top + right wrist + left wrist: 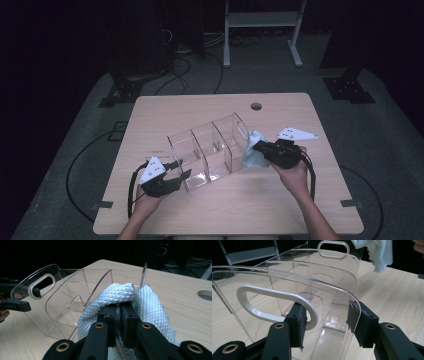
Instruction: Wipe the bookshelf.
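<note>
Organizer (210,150): clear, tipped, so I can wipe it.
Left gripper (176,170): clamped on organizer's end wall, steadying.
Right gripper (256,146): pinching cloth (252,150) against organizer's far end.

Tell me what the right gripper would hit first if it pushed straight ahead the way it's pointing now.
Most likely the clear organizer. The right gripper, shut on the blue cloth, points at its near end wall, which the cloth seems to touch already, though depth is unclear.
</note>
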Action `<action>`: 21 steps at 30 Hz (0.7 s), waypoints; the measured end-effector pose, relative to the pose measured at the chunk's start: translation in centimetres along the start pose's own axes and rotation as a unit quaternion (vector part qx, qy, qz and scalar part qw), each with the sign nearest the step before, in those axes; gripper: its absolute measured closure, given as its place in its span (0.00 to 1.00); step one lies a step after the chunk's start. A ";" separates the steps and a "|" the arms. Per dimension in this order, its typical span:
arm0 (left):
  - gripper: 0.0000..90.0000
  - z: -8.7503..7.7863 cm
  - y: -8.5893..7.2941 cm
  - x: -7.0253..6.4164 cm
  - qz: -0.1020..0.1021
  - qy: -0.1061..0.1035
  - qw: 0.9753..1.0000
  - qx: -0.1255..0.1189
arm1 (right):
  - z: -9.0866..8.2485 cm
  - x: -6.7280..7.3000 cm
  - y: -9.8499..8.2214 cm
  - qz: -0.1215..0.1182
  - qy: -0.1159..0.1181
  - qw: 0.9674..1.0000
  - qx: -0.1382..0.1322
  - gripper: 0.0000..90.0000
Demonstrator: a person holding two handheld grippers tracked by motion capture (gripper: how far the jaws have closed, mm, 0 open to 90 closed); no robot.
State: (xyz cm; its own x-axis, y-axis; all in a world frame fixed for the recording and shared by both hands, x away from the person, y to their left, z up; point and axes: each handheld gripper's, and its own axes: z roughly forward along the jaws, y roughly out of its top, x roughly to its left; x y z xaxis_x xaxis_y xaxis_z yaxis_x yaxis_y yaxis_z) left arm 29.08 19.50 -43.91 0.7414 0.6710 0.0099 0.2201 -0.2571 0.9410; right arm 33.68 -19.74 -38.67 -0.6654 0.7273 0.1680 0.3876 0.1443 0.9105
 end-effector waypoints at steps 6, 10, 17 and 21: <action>0.55 0.0 0.0 -0.2 0.000 0.001 1.000 -0.001 | -1.3 -0.6 0.6 0.004 -0.025 1.000 -0.009 0.93; 0.55 0.1 0.0 -0.5 -0.001 -0.001 1.000 -0.003 | -2.2 -1.2 0.8 0.014 -0.041 0.999 -0.016 0.93; 0.55 0.4 0.1 -0.8 0.003 -0.004 1.000 -0.002 | -0.7 -1.8 -0.3 0.018 -0.044 0.999 0.023 0.93; 0.55 0.6 0.1 -0.9 0.004 -0.006 1.000 -0.003 | -0.1 -2.0 -0.9 0.024 -0.044 0.998 0.031 0.93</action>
State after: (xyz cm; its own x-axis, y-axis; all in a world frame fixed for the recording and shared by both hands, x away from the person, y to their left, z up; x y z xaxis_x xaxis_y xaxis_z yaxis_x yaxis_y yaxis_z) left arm 28.80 18.43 -44.03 0.7512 0.6600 0.0127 0.2108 -0.2581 0.9428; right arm 34.62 -21.39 -39.85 -0.5872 0.7905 0.1742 0.4587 0.1476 0.8762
